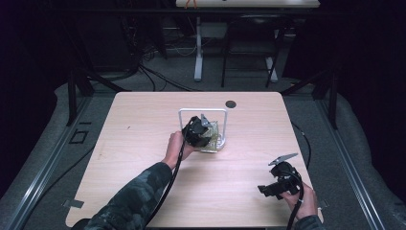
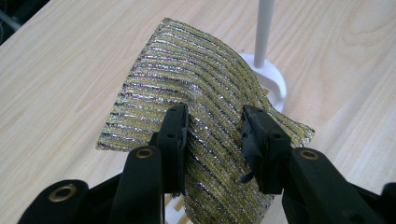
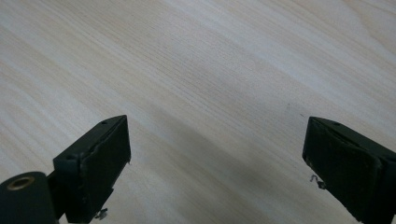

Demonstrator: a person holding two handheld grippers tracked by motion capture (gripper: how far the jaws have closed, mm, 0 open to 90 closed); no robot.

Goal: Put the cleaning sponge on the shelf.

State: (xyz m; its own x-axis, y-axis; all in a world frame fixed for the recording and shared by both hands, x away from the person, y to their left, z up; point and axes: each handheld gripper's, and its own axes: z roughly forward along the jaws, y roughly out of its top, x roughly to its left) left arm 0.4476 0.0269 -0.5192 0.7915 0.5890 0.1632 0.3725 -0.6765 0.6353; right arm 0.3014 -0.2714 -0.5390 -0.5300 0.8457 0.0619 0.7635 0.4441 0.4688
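- Nearest the high camera, the right gripper [image 1: 268,188] hangs just over the worktop [image 1: 143,143], well apart from the white rack [image 1: 203,124]. Its jaws are wide apart with nothing between them. It seems to be waiting its turn.
- Close to the white rack, the left gripper [image 2: 212,128] is clamped on a shiny cloth [image 2: 187,74] with gold and dark stripes.
- One end of the cloth is pinched between the jaws. The rest bends down and touches the worktop just beside the rack's round foot [image 2: 273,81].
- From above, the left gripper [image 1: 203,128] sits right in front of the rack, under its top bar.
- Pinching the cloth by its edge lets it hang loose, so it could be lifted over the bar, or it may be coming off it. Which one it is cannot be told.
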